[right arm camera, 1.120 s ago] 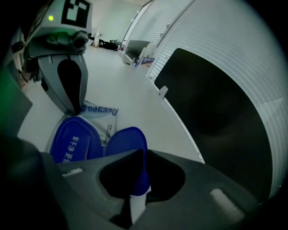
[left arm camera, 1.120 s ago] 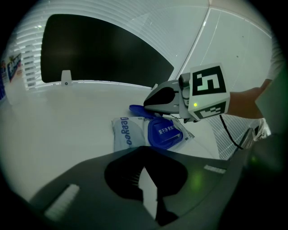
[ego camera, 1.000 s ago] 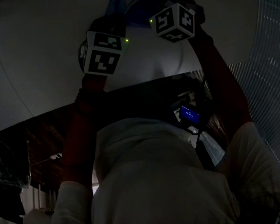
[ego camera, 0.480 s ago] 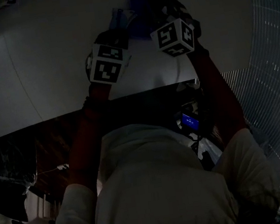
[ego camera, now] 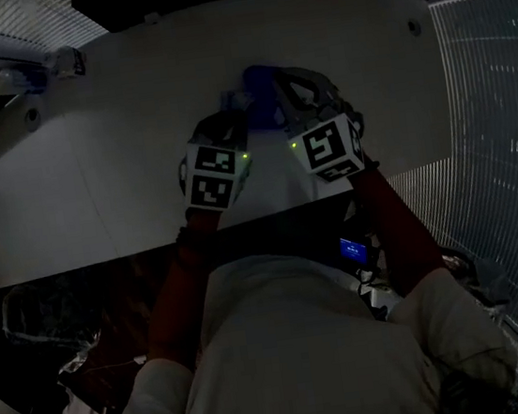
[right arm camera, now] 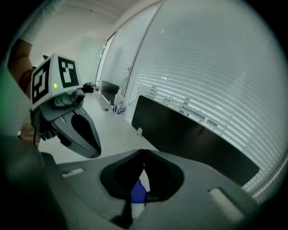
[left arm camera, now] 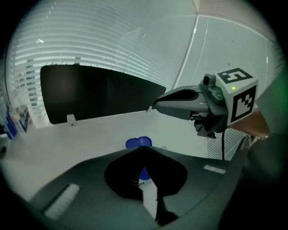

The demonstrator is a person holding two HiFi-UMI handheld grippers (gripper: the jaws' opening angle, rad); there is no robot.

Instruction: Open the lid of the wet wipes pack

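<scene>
tips of my left gripper (left arm camera: 144, 148) meet, with the white wet wipes pack (left arm camera: 149, 197) showing in the hollow behind them and its blue lid (left arm camera: 138, 143) just past. my right gripper (right arm camera: 144, 153) is likewise closed above the pack, on the white table (ego camera: 118, 144).

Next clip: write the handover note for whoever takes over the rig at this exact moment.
Left gripper: jaws together, apparently on the pack, whose white wrap shows between them.
Right gripper: jaws together, apparently on the blue lid.
Pack lies on the table.
Done: both grips taken. Too dark to tell if the lid is up.
To do: lift the lid open.
</scene>
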